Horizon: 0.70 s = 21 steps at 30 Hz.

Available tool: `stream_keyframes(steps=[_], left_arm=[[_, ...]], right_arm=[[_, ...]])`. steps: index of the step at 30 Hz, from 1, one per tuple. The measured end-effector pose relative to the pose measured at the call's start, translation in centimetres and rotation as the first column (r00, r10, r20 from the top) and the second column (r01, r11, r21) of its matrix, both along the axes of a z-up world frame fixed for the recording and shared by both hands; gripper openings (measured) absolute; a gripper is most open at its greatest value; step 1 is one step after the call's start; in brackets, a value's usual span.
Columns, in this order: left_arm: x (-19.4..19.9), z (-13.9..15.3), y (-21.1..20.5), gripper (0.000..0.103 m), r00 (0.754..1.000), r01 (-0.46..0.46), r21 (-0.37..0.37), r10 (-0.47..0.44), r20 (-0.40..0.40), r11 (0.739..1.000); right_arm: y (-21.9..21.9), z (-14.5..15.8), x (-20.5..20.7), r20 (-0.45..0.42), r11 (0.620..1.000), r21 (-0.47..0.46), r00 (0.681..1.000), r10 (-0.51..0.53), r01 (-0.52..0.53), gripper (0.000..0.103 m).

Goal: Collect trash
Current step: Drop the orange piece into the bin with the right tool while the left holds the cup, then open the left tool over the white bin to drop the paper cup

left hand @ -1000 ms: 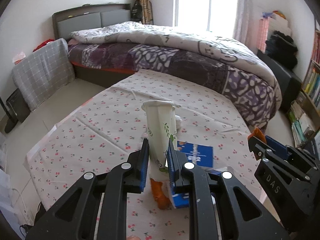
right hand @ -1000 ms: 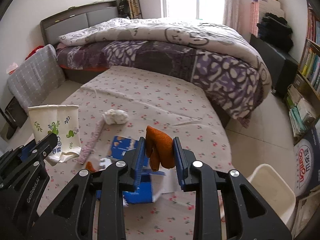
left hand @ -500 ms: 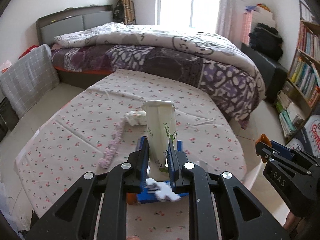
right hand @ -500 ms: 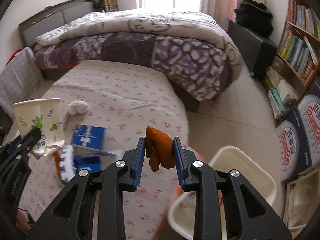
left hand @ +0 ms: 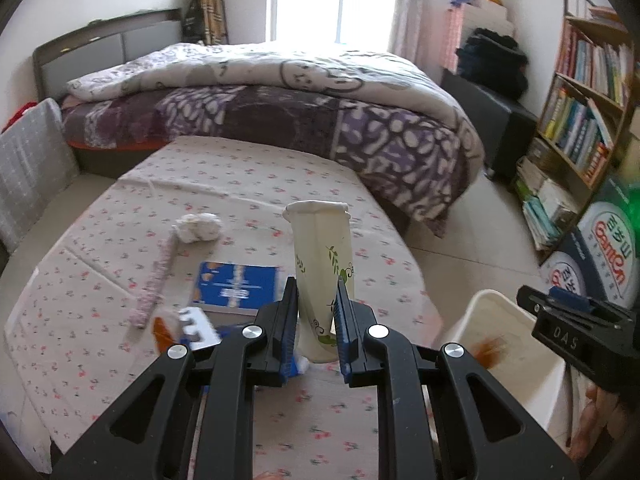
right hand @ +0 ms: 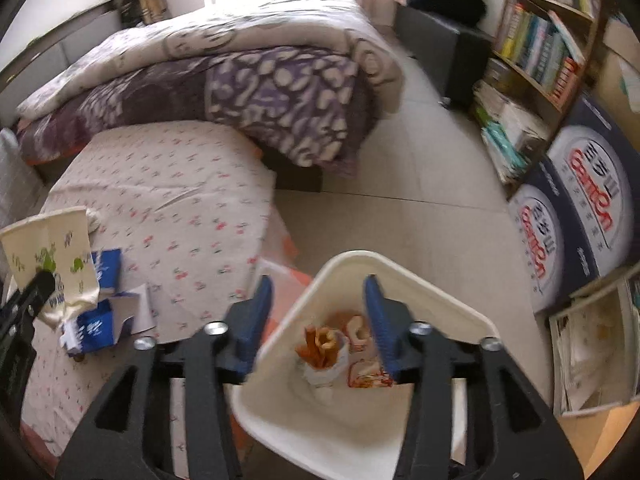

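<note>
- Paper cup (left hand: 322, 280) base hidden between left gripper (left hand: 317, 320) pads.
- Orange scrap (left hand: 489, 352) in bin (right hand: 400, 268) blurred.
- Far-right boxes (right hand: 576, 216) cut off.

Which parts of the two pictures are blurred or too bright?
Left wrist view: the window is blown out white, the orange scrap in the bin is smeared, the paper cup stays sharp. Right wrist view: softer overall, with the tablecloth print streaked and the bin's contents blurry.

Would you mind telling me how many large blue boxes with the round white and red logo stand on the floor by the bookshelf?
2: one blue box stands nearer the bookshelf, the other blue box beside it, nearer the white bin. More may be hidden out of frame.
</note>
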<state>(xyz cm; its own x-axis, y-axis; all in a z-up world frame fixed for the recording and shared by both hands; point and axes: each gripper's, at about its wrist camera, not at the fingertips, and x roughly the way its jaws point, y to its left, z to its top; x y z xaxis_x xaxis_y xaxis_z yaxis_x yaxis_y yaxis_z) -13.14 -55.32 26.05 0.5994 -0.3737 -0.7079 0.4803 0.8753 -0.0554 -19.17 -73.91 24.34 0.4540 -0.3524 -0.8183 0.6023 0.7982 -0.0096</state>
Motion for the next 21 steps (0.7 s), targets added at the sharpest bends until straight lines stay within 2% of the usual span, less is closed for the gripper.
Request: stream_keyframes(steps=[4,10,16,21], left_arm=[[-1.2,-0.3,-1.9,0.018,0.999,0.048,-0.003,-0.049,-0.018,0.999],[-2.8,-1.5,-4.8,0.018,0.988,0.128,-0.014,-0.128,-0.083,0.992],[-4.7,-2.7,-7.5,0.019,0.963,0.212,-0.038,-0.215,-0.165,0.977],[-6.1,-3.7,-9.5,0.021,0.926,0.278,-0.078,-0.289,-0.243,0.957]], right_arm=[[-2.1,0.2,-1.7,0.017,0.997,0.002,0.996,-0.083,0.083,0.071],[-4.7,0.6,-3.8,0.050,0.982,0.012,0.981,-0.188,0.188,0.083],[-6.7,0.8,-5.5,0.074,0.967,0.026,0.964,-0.256,0.255,0.088],[-7.8,0.7,-6.7,0.085,0.956,0.046,0.953,-0.292,0.289,0.091]])
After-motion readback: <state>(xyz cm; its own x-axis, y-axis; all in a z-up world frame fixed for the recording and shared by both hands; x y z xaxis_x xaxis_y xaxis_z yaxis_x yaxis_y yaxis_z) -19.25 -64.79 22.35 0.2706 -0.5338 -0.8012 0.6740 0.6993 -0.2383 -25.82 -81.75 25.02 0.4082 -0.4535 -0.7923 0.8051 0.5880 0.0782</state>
